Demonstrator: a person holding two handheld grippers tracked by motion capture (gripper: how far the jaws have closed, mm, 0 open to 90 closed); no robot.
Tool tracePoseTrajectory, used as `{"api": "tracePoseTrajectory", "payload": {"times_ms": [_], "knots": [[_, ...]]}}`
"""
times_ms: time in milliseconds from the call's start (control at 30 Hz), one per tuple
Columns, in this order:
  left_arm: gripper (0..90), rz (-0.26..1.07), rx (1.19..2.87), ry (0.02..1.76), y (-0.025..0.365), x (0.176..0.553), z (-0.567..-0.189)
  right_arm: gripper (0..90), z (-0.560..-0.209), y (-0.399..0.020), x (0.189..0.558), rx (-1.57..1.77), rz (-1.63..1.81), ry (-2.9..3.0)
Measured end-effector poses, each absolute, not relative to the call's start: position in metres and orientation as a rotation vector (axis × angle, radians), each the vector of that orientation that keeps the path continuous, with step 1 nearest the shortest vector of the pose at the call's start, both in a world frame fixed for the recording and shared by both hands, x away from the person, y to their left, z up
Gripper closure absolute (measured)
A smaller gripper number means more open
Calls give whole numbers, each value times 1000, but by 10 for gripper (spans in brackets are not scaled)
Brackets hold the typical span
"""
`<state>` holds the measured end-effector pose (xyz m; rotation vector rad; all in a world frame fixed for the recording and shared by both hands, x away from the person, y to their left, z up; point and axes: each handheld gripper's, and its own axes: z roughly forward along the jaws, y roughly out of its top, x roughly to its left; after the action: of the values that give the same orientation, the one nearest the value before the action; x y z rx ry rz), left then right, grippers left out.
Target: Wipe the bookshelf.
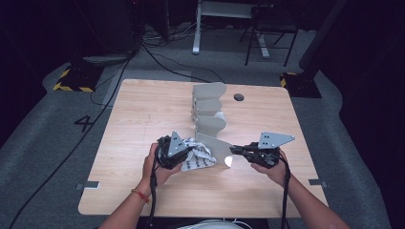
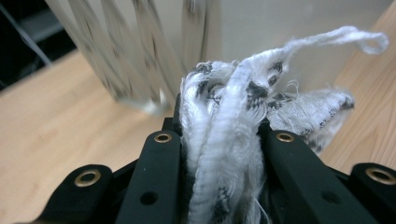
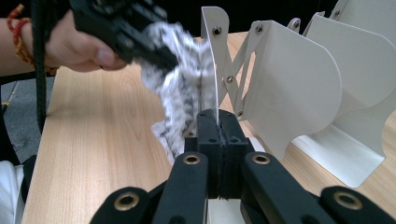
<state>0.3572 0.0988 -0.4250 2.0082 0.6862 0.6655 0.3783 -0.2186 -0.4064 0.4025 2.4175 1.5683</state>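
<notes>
A white folding rack [image 1: 210, 107] of several curved plates stands upright in the middle of the wooden table [image 1: 143, 109]. My right gripper [image 1: 233, 150] [image 3: 218, 121] is shut on the thin edge of its nearest plate [image 3: 210, 56]. My left gripper [image 1: 184, 155] [image 2: 219, 135] is shut on a bunched white cloth with a black pattern [image 2: 224, 140]. The cloth [image 1: 198, 157] [image 3: 180, 93] hangs against the left face of that nearest plate, its lower end trailing to the tabletop. In the right gripper view, the left gripper [image 3: 126, 32] shows at the upper left, with a hand behind it.
A dark round hole [image 1: 239, 97] sits in the table behind the rack. The other rack plates [image 3: 289, 84] fan out to the right of the held one. Cables [image 1: 157, 57] and a desk frame [image 1: 200, 28] lie on the floor beyond the far edge.
</notes>
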Motion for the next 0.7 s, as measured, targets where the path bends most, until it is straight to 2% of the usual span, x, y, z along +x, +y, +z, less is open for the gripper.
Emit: {"api": "tracePoseTrajectory", "payload": {"times_ms": [367,533,700], "knots": [[744,788,1873,676,84,343,-396,900,-406,-219,378,411,1564,2414],[744,759,1870,599,71,337,-389,900,-406,-219,378,410,1565,2414],[743,709,1927,518,50,339,-399,900,-406,-219,378,413,1565,2414]]}}
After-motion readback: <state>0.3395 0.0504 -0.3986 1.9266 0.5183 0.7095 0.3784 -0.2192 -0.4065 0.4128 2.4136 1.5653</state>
